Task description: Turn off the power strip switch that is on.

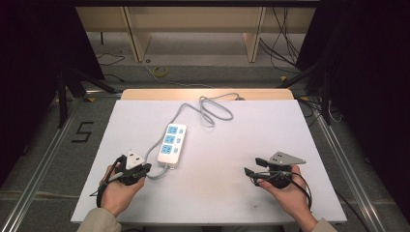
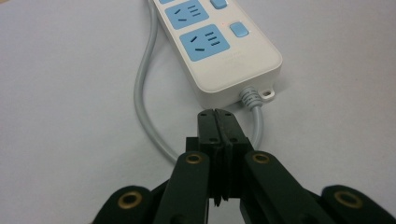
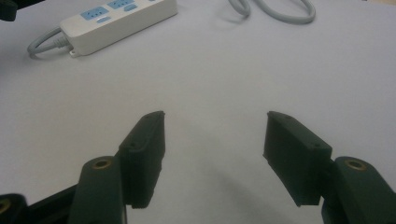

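A white power strip (image 1: 172, 144) with three blue sockets lies left of the middle of the white table top (image 1: 217, 193). Its grey cable (image 1: 212, 108) curls in loops toward the far edge. My left gripper (image 1: 146, 167) sits just left of the strip's near end, held in a hand. In the left gripper view its jaws are pressed together with nothing between them (image 2: 217, 114), pointing at the strip's cable end (image 2: 229, 60). My right gripper (image 1: 254, 166) rests at the near right, pointing left. Its jaws stand wide apart and empty (image 3: 215, 126), with the strip (image 3: 116, 21) far off.
The cable (image 2: 144, 102) bends around the strip's near end close to the left jaws. Beyond the table are a wooden frame (image 1: 140, 38), loose floor cables (image 1: 285, 43) and dark curtains on both sides. A "5" mark (image 1: 83, 131) is on the floor at left.
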`<state>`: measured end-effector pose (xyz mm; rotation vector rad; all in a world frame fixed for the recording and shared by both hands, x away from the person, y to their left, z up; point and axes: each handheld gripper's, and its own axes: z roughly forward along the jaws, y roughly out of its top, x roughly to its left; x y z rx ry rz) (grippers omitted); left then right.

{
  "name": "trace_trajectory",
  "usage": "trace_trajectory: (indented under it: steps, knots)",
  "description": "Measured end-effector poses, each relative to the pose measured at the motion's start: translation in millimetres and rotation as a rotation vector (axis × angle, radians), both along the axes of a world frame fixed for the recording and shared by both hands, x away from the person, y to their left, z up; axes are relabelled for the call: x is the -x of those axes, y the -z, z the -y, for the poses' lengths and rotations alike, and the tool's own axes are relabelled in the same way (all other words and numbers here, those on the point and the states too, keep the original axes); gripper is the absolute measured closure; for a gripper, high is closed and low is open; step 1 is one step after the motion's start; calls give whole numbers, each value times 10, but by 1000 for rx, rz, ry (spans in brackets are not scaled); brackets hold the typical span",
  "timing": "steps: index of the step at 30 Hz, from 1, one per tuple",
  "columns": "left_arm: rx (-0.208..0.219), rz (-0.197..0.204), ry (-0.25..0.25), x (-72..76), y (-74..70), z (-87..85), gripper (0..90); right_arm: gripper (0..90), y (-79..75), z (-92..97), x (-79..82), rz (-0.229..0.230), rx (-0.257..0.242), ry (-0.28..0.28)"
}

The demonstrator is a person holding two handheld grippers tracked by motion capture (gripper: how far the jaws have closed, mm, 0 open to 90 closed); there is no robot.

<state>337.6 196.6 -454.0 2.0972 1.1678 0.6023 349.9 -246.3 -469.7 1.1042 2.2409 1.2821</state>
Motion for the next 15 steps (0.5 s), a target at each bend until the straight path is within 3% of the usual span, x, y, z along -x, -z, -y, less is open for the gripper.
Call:
trace_trajectory:
  steps: [6,15]
  knots:
    - [22,-21,-17,-34,-32,48,896,395,10,-9,2,-2,3,-4]
    - [16,-31,-21,-144,-80,112,896,399,12,-9,7,-5,1,0]
